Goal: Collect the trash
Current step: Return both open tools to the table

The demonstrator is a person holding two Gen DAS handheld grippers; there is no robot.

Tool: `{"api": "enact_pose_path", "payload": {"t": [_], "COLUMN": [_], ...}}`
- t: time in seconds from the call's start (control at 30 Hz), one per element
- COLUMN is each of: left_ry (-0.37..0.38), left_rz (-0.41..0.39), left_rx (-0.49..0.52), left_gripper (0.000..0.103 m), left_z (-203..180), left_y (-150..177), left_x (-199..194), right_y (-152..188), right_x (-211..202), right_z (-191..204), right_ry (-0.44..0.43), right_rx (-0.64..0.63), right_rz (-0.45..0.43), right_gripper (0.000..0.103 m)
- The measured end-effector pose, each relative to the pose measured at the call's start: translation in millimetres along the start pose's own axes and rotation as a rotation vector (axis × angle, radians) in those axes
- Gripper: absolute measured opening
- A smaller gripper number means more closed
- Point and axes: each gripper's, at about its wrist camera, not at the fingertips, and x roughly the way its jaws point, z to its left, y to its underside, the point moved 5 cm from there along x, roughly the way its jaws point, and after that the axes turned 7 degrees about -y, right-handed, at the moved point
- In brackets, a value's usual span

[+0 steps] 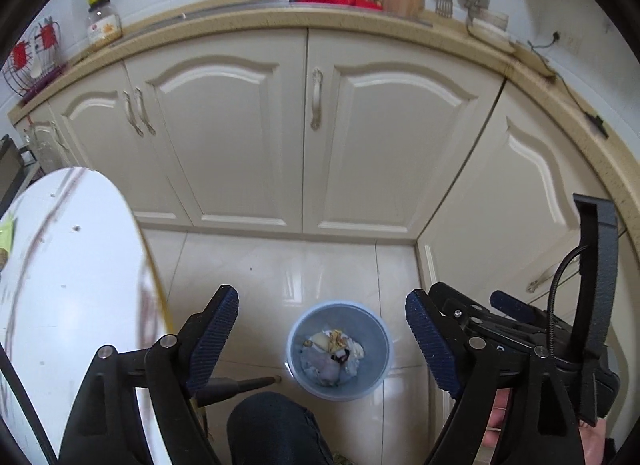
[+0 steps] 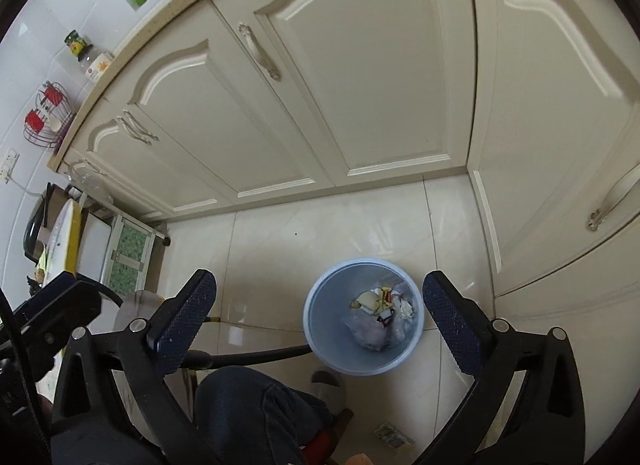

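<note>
Trash (image 2: 380, 315) lies in blue bin (image 2: 320, 329), both grippers, left gripper (image 1: 322, 339) & right gripper (image 2: 320, 313), wide apart w/ nothing held; one scrap (image 2: 392, 435) left on floor (image 2: 320, 233).

1. A bin (image 1: 338, 350) stands on the floor (image 1: 280, 265), before the cabinet doors (image 1: 224, 137); crumpled trash (image 1: 334, 353) lies inside it.
2. The left gripper (image 1: 322, 341) hangs above the bin, jaws apart, nothing between them; the right gripper (image 2: 320, 319) likewise, with the bin between its fingers in its view.
3. In the left wrist view, a round table top (image 1: 72, 265) lies left of the bin, and the right gripper's body lies to the right.
4. A person's knee (image 1: 272, 429) lies near the bin, on the viewer's side.
5. A countertop (image 1: 280, 19) runs above the doors; a jar (image 1: 103, 21) stands on its left part.
6. A small scrap (image 2: 392, 435) lies on the floor, nearer the viewer than the bin.
</note>
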Motion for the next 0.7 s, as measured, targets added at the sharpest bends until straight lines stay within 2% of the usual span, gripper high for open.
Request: {"api": "enact_pose_path", "payload": {"t": [0.37,0.53,0.7], "left_ry": [-0.008,-0.042,-0.102], "left_rz": [-0.139,-0.211,-0.274], "left_rx": [-0.106,-0.174,-0.253], "left_gripper": [0.082,0.085,0.096], "left_z": [73,118,167], "left_y": [23,48,78], "left_x": [-97,-147,-195], "right_y": [-4,-4,1], "right_x": [-40,-66,-86], "right_z": [66,123,184], "right_ry": [-0.030,-0.067,-0.113], "right_rx": [-0.075,-0.153,-0.245], "right_rz": [-0.073,-0.126,-0.168], "right_gripper": [0.103,0.103,0.103]}}
